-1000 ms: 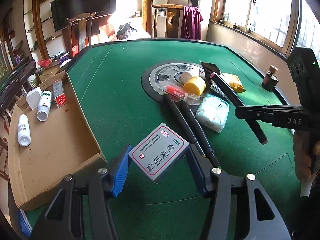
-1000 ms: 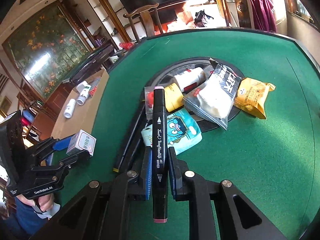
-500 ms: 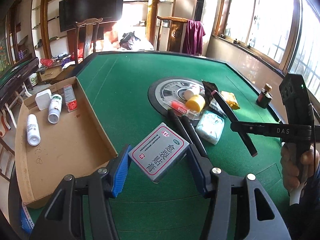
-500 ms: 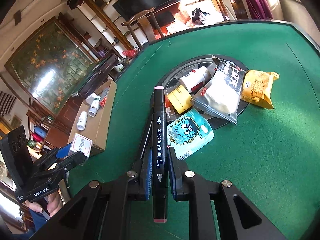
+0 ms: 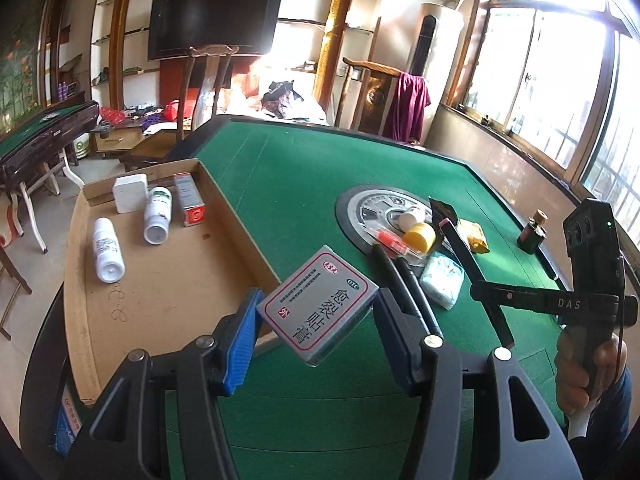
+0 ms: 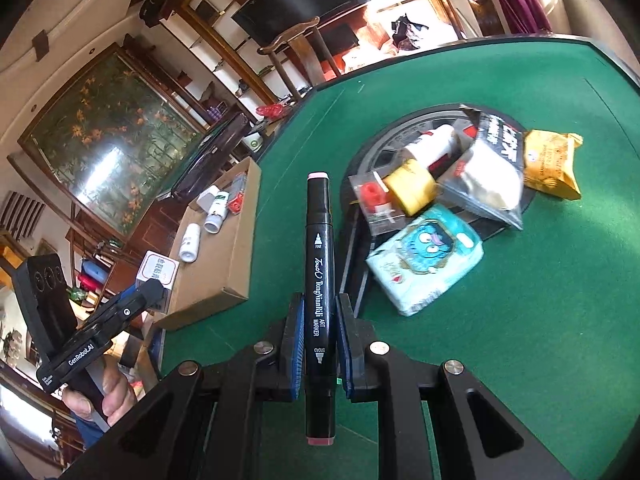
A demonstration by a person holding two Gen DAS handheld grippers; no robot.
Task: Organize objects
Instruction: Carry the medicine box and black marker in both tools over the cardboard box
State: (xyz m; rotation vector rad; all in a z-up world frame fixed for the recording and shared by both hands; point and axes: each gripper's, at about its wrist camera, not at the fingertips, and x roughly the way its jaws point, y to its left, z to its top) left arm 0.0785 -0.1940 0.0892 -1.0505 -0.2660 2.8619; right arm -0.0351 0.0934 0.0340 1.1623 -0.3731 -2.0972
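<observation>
My left gripper (image 5: 316, 316) is shut on a grey medicine box (image 5: 318, 310) with a red border and holds it above the near corner of the cardboard tray (image 5: 172, 292). It also shows in the right wrist view (image 6: 158, 270). My right gripper (image 6: 318, 330) is shut on a black art marker (image 6: 318, 276), held above the green table (image 6: 500, 340). The marker also shows in the left wrist view (image 5: 476, 276). The tray holds two white bottles (image 5: 106, 250), a white box (image 5: 130, 192) and a red-ended box (image 5: 188, 200).
On the table's round centre plate (image 5: 360, 208) lie a yellow-capped jar (image 5: 420, 236), a clear packet (image 5: 394, 242), a snack bag (image 6: 492, 164) and a yellow packet (image 6: 552, 164). Two black markers (image 5: 404, 280), a tissue pack (image 6: 424, 264) and a dark bottle (image 5: 534, 232) are nearby.
My left gripper has lifted the medicine box and moved left towards the tray. My right gripper has risen with the marker still in it.
</observation>
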